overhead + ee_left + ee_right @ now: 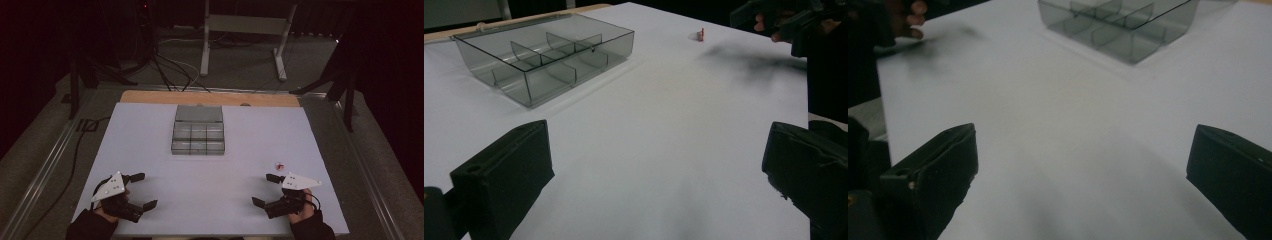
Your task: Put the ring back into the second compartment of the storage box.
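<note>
Down at the near left corner of the white tabletop (pixel 150 150), the left gripper (pixel 141 190) is hovering in a person's hand, its jaws spread wide and holding nothing, a grey three-cornered plate riding on top and a dark sleeve cut off by the bottom edge of the high view. In the left gripper view the two black jaws are standing far apart with bare white surface between them. Moving toward the middle, a smoky clear plastic organiser box (pixel 198 136) is sitting well away from both hands, toward the far side of the tabletop, its lid lying open behind it; the dividers inside are splitting it into small compartments, and I cannot make out anything in them. Nothing is standing between either gripper and the box. Further right, a tiny red object (pixel 280 165) is lying on the tabletop just beyond the right gripper (pixel 265 189), too small and blurred to tell what it is; in the left gripper view it is showing as a small orange-red speck (pixel 700 34). The right gripper is hanging over the near right corner, jaws likewise spread and empty. Beyond the tabletop, cables and a metal stand (pixel 245 30) are fading into a dark floor.
</note>
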Action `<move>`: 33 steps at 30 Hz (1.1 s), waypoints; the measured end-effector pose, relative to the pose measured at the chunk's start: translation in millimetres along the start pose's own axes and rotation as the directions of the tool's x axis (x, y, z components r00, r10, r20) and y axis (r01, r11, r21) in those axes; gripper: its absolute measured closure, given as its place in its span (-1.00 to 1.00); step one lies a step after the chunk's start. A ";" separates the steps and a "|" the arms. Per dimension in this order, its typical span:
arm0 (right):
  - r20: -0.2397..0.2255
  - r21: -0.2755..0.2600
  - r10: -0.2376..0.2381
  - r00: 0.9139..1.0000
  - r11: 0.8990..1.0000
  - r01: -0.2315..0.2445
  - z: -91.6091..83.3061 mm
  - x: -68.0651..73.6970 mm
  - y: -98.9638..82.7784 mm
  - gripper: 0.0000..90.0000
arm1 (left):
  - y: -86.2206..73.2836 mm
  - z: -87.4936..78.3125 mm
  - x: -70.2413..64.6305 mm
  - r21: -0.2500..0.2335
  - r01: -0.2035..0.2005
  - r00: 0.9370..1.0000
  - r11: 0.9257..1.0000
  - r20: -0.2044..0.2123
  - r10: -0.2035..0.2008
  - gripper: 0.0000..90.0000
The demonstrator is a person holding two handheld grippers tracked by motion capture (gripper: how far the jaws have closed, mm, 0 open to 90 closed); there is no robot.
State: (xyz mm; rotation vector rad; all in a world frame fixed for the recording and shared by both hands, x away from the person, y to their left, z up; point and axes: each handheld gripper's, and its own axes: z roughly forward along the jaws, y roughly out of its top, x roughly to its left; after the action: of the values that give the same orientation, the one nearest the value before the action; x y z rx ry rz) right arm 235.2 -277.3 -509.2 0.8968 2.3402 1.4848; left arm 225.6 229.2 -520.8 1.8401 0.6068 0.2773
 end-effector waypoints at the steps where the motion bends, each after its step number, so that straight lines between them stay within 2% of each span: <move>1: 0.005 -0.015 -0.001 1.000 1.000 0.001 -1.2 -0.4 1.8 -1.00 | 0.0 0.0 -0.1 -0.001 -0.001 1.000 1.000 0.001 0.001 -0.99; 10: 0.071 -0.039 -0.012 0.997 0.999 0.015 -4.5 -6.0 6.5 -1.00 | -0.2 0.9 -0.3 0.004 -0.002 1.000 1.000 0.002 0.002 -0.99; 19: 0.148 -0.040 0.000 0.989 0.999 0.006 -8.3 -14.5 8.1 -1.00 | 0.0 1.0 -0.5 0.005 -0.006 1.000 1.000 0.003 0.006 -0.99; 22: 0.194 -0.056 0.014 0.981 0.998 -0.003 -11.9 -19.5 9.4 -1.00 | 0.1 1.1 -0.4 0.006 -0.006 1.000 1.000 0.002 0.006 -0.99; 23: 0.194 -0.056 0.014 0.981 0.998 -0.003 -11.9 -19.5 9.4 -1.00 | 0.1 1.1 -0.3 0.004 -0.005 1.000 1.000 0.003 0.005 -0.99; 27: 0.244 -0.060 0.033 0.969 0.998 -0.019 -15.2 -27.6 9.7 -1.00 | 0.0 1.3 -0.1 0.005 -0.003 1.000 1.000 0.002 0.003 -0.99; 29: 0.244 -0.060 0.033 0.969 0.998 -0.019 -15.2 -27.6 9.7 -1.00 | 0.0 1.4 -0.1 0.006 -0.004 1.000 1.000 0.003 0.004 -0.99; 30: 0.266 -0.068 0.048 0.963 0.997 -0.031 -17.5 -32.3 9.8 -1.00 | 0.0 1.4 -0.2 0.008 -0.006 1.000 1.000 0.000 0.006 -0.99; 31: 0.266 -0.068 0.048 0.963 0.997 -0.031 -17.5 -32.3 9.8 -1.00 | 0.0 1.4 -0.2 0.008 -0.006 1.000 1.000 0.000 0.006 -0.99; 33: 0.285 -0.075 0.068 0.956 0.996 -0.049 -19.3 -37.1 10.2 -1.00 | 0.1 1.3 -0.4 0.008 -0.006 1.000 1.000 0.000 0.006 -0.99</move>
State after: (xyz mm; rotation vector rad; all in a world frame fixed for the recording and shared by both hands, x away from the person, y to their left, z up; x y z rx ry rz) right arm 258.8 -310.9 -496.1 1.0918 2.0595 1.3421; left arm 225.9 228.0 -521.2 1.8497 0.6028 0.2795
